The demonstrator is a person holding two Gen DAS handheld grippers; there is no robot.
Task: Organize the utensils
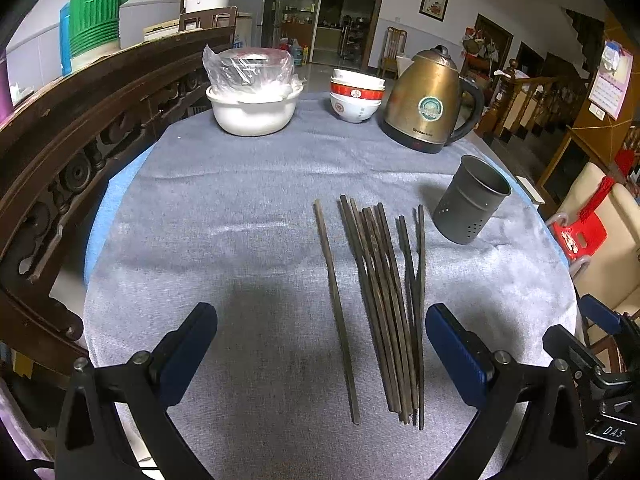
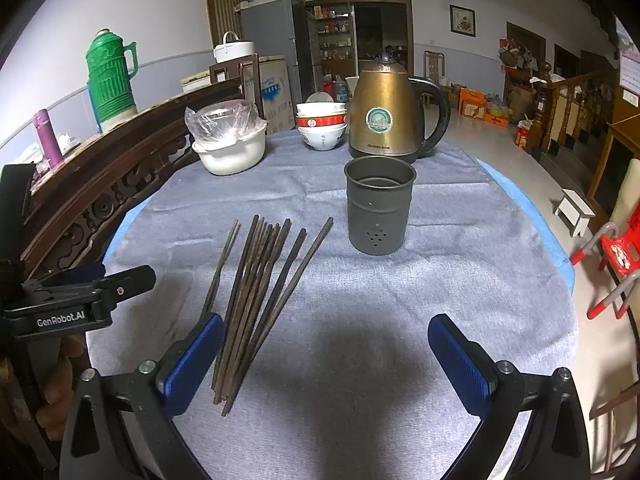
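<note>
Grey cloth [image 1: 240, 220] covers table; both grippers open, empty.
Chopsticks [image 1: 384, 300] near front edge; holder [image 2: 378, 208] upright mid-table; kettle [image 2: 390, 116], bowls [image 1: 356, 94] at far edge.

Dark brown chopsticks [image 1: 376, 300], grey perforated holder [image 1: 470, 200], grey cloth [image 1: 240, 240], brass-coloured kettle [image 1: 430, 100].

kettle [image 1: 430, 100] | stacked bowls [image 1: 356, 94] | white pot [image 1: 252, 110] (plastic-wrapped) | green thermos [image 2: 111, 76]

A grey cloth [image 2: 400, 300] covers the bench. On it lie dark chopsticks [image 2: 256, 296] just beside an upright perforated metal holder [image 2: 378, 212]. Behind stand a brass-coloured kettle [image 2: 386, 120], stacked bowls [image 2: 322, 126] and a white pot [image 2: 236, 152].
</note>
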